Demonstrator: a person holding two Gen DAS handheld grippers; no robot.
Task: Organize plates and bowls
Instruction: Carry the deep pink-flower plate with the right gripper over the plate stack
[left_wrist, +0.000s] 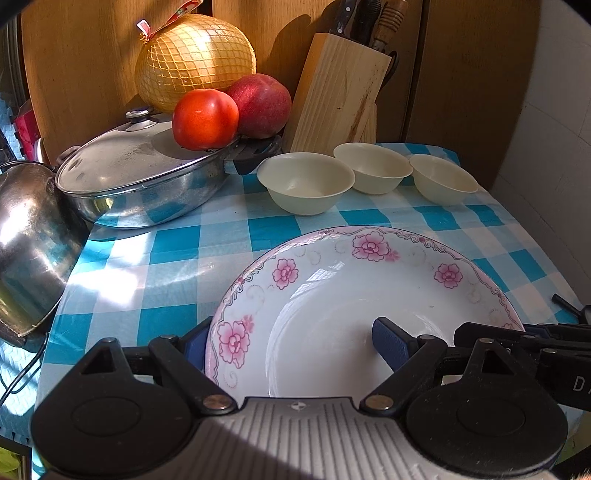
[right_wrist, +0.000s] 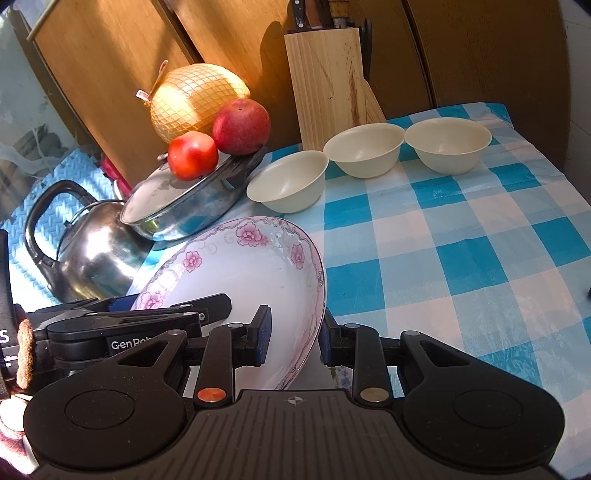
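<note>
Left wrist view: the left gripper (left_wrist: 291, 349) is straddling the near left rim of the flowered plate (left_wrist: 362, 295), one blue pad outside the rim and one inside the well; whether the pads are pressing on it cannot be told. The plate is sitting over the checked tablecloth (left_wrist: 177, 266). Three cream bowls (left_wrist: 306, 182) are standing in a row at the far side, a lidded pan (left_wrist: 140, 177) carrying a tomato (left_wrist: 205, 118) at far left, a knife block (left_wrist: 338, 96) behind. Right wrist view: the right gripper (right_wrist: 293, 332) is pinching the plate's (right_wrist: 240, 273) near right rim, pads on both faces. The plate is tilting, its left side higher. The left gripper (right_wrist: 155, 317) is showing at near left, a kettle (right_wrist: 85, 251) beyond it.
</note>
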